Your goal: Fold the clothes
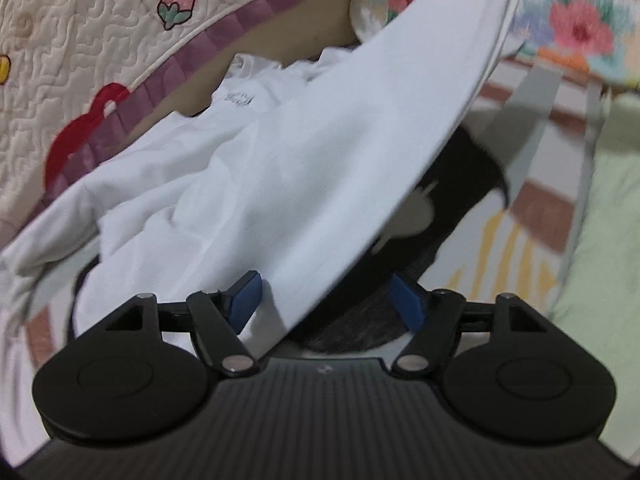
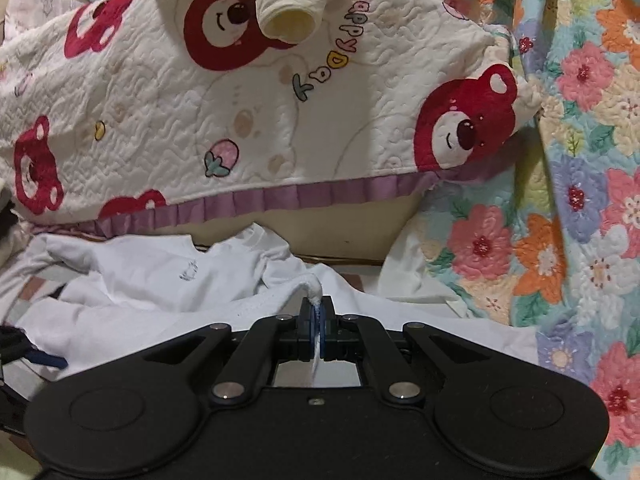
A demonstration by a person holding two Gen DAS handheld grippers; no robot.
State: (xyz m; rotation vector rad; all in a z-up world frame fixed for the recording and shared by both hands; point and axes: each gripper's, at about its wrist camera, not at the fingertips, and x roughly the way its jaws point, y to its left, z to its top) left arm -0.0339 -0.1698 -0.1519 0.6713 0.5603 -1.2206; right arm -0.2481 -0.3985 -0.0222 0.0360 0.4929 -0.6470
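ahead: bear quilt (image 2: pixel 280 120) overhangs | right: floral quilt (image 2: pixel 580 200) blocks

A cream quilted cover (image 2: pixel 248 112), printed with red bears and strawberries and edged with a purple frill (image 2: pixel 280 198), is seen draped across the back. A floral quilt (image 2: pixel 580 184) in pink, orange and blue is hung at the right. A checked sheet (image 1: pixel 536 200) is laid below. A pale green cloth (image 1: pixel 608 216) is noted at the right edge.
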